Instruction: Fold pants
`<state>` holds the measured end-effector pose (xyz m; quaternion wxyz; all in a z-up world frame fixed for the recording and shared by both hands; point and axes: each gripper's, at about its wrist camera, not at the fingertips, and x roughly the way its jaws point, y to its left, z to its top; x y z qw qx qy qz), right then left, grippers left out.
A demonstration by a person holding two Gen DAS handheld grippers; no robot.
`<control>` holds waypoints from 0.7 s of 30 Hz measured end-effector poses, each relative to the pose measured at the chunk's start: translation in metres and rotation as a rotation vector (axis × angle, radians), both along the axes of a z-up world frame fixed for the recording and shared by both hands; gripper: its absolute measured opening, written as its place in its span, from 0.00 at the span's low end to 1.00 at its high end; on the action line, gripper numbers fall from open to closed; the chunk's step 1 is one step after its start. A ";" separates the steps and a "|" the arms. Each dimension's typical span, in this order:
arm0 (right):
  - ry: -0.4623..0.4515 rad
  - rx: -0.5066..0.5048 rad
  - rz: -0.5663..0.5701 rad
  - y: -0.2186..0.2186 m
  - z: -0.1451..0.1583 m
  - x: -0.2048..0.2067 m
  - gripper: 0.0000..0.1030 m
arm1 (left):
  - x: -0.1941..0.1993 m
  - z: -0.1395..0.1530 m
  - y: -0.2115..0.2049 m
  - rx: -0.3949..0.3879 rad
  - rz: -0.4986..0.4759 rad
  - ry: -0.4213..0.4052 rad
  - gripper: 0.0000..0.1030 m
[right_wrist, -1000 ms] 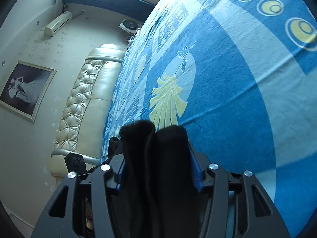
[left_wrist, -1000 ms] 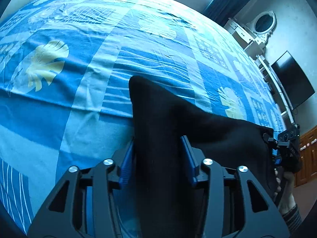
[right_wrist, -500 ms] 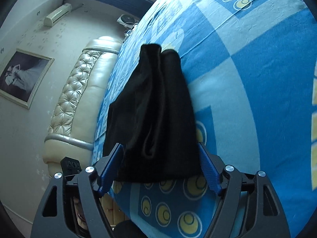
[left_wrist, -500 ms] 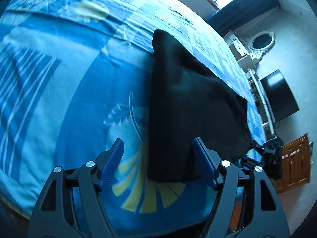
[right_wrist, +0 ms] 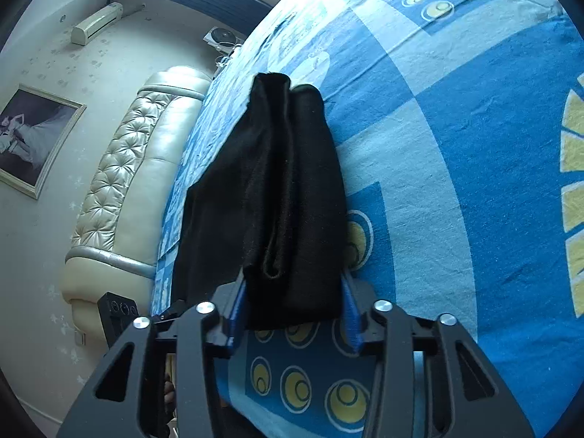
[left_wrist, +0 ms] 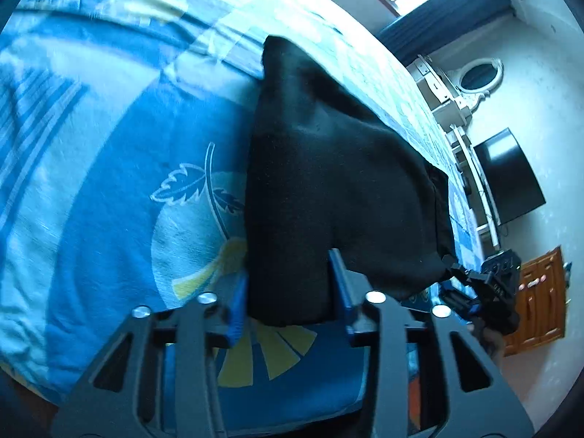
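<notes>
The black pants [left_wrist: 321, 168] lie folded on the blue patterned bedsheet [left_wrist: 109, 189], near the bed's edge. My left gripper [left_wrist: 288, 292] is partly closed with its blue pads on both sides of the near corner of the pants. In the right wrist view the pants [right_wrist: 277, 189] show as a thick folded stack. My right gripper [right_wrist: 292, 306] stands the same way around the near end of the stack. The right gripper also shows in the left wrist view [left_wrist: 485, 292], at the far corner of the pants.
The bedsheet [right_wrist: 456, 146] spreads wide to the right. A padded cream headboard [right_wrist: 138, 168] and a framed picture [right_wrist: 33, 138] are at left. A dresser with oval mirror [left_wrist: 471, 80], a wall TV [left_wrist: 511, 179] and a wooden door [left_wrist: 540, 299] are beyond the bed.
Both grippers laid the pants down on the bed and opened wide half a second ago. Now both have narrowed again around the near ends of the folded pants.
</notes>
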<state>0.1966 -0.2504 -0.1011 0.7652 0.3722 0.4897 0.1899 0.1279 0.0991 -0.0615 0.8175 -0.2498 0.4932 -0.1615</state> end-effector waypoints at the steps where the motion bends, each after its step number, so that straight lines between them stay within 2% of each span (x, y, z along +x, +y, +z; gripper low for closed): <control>1: -0.002 0.001 0.005 0.000 0.003 -0.001 0.37 | -0.002 0.004 -0.001 0.010 -0.004 -0.007 0.32; 10: 0.020 0.026 0.036 -0.002 -0.003 -0.020 0.35 | -0.016 0.006 0.003 0.031 -0.024 0.002 0.31; 13: 0.024 0.011 0.027 -0.003 -0.007 -0.020 0.40 | -0.015 0.002 0.003 0.051 -0.027 -0.008 0.35; 15: 0.035 0.024 0.012 -0.004 -0.009 -0.023 0.47 | -0.018 0.005 -0.001 0.091 -0.019 -0.027 0.43; 17: 0.034 0.013 0.003 -0.005 -0.006 -0.027 0.56 | -0.023 0.011 -0.005 0.167 -0.005 -0.064 0.47; 21: 0.032 -0.031 -0.017 -0.011 -0.002 -0.041 0.63 | -0.043 0.026 -0.017 0.336 0.018 -0.144 0.71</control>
